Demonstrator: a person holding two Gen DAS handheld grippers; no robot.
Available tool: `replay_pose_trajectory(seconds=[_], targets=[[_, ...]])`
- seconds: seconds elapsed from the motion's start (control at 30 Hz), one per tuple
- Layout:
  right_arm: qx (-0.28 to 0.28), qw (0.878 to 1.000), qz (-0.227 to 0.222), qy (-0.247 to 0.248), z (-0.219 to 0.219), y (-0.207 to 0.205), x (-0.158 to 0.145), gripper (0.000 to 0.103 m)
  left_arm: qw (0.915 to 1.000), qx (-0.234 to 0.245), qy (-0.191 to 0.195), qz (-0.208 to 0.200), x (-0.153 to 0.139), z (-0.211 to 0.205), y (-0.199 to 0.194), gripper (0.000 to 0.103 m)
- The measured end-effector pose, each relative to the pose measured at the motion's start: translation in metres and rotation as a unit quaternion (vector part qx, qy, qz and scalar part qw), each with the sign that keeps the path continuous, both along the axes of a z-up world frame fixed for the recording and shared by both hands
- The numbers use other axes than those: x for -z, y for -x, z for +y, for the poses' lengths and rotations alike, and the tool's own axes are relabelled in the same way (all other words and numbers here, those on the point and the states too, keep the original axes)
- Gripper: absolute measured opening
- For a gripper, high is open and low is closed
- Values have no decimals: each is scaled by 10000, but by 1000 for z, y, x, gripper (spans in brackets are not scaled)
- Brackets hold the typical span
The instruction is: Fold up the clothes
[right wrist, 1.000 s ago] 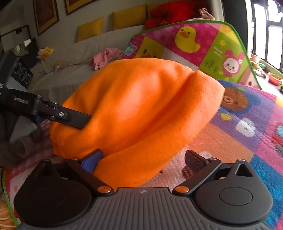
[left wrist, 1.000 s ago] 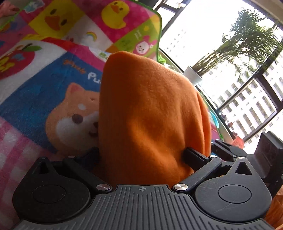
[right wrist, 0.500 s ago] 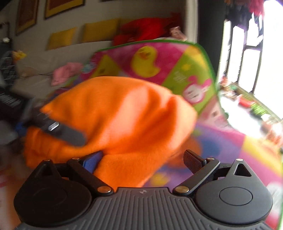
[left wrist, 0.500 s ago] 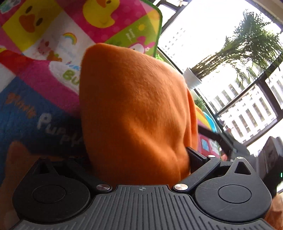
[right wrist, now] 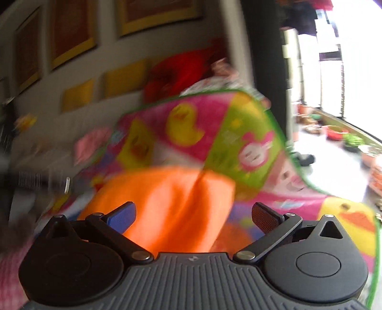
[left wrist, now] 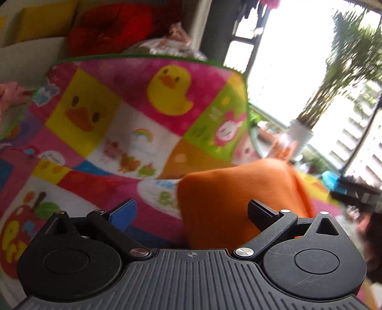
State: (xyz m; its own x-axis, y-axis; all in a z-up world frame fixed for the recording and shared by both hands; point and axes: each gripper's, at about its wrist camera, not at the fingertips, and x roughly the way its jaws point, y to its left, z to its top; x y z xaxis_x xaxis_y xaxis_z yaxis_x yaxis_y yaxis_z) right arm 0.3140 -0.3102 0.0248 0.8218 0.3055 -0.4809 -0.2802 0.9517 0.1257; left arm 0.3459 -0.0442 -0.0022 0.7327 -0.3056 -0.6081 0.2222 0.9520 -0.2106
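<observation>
An orange fleece garment [left wrist: 238, 198] lies bundled on the colourful play mat [left wrist: 114, 124]. In the left wrist view it sits low at centre right, between and behind the fingers. My left gripper [left wrist: 192, 212] is open, jaws wide apart, not pinching the cloth. In the right wrist view the garment [right wrist: 172, 202] lies low at centre left, blurred by motion. My right gripper [right wrist: 193, 215] is open too, with the cloth between its spread fingers but not clamped. The right gripper shows dimly at the right edge of the left view [left wrist: 355, 193].
The play mat [right wrist: 214, 133] curls up against a sofa with yellow cushions [left wrist: 43, 21] and a red bundle [left wrist: 107, 28]. A pink garment [left wrist: 12, 95] lies at the left. Windows, a potted plant [left wrist: 300, 133] and balcony clutter [right wrist: 334, 131] stand at the right.
Both grippers have let go of the orange garment and opened. The garment has dropped onto the mat. Both cameras have swung up and back, and the right view is motion-blurred.
</observation>
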Motion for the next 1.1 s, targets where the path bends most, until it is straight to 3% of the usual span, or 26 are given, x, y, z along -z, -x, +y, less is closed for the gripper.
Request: replay_pose_trajectory(seconds=[0.13, 0.23, 0.27, 0.4, 0.6, 0.73, 0.83, 0.97, 1.03, 1.1], targets=[[773, 9961, 312, 279, 3, -63, 15, 103, 9998, -95, -93, 114, 18, 0, -19, 102], [796, 9883, 877, 962, 18, -92, 61, 103, 9999, -56, -14, 146, 27, 5, -27, 103], [831, 9876, 905, 975, 18, -91, 69, 103, 9999, -21, 24, 165, 30, 6, -28, 103], [786, 9898, 827, 856, 12, -69, 64, 103, 9999, 54, -47, 72, 31, 3, -28, 103], [-322, 9902, 316, 1318, 35, 8, 47, 103, 9999, 42, 110, 70, 35, 9, -26, 103], [-544, 9742, -7, 2192, 64, 37, 67, 103, 9998, -15, 213, 43, 33, 13, -16, 103], [-453, 9747, -34, 2189, 67, 39, 63, 103, 9996, -180, 192, -106, 22, 17, 13, 102], [-454, 9799, -170, 1937, 56, 51, 49, 103, 9982, 190, 527, -230, 12, 24, 60, 102], [-559, 9867, -196, 1517, 48, 61, 39, 103, 9977, 432, 498, -185, 16, 21, 74, 102], [-736, 9926, -145, 955, 40, 69, 31, 103, 9985, 510, 171, -141, 26, 12, 79, 103]])
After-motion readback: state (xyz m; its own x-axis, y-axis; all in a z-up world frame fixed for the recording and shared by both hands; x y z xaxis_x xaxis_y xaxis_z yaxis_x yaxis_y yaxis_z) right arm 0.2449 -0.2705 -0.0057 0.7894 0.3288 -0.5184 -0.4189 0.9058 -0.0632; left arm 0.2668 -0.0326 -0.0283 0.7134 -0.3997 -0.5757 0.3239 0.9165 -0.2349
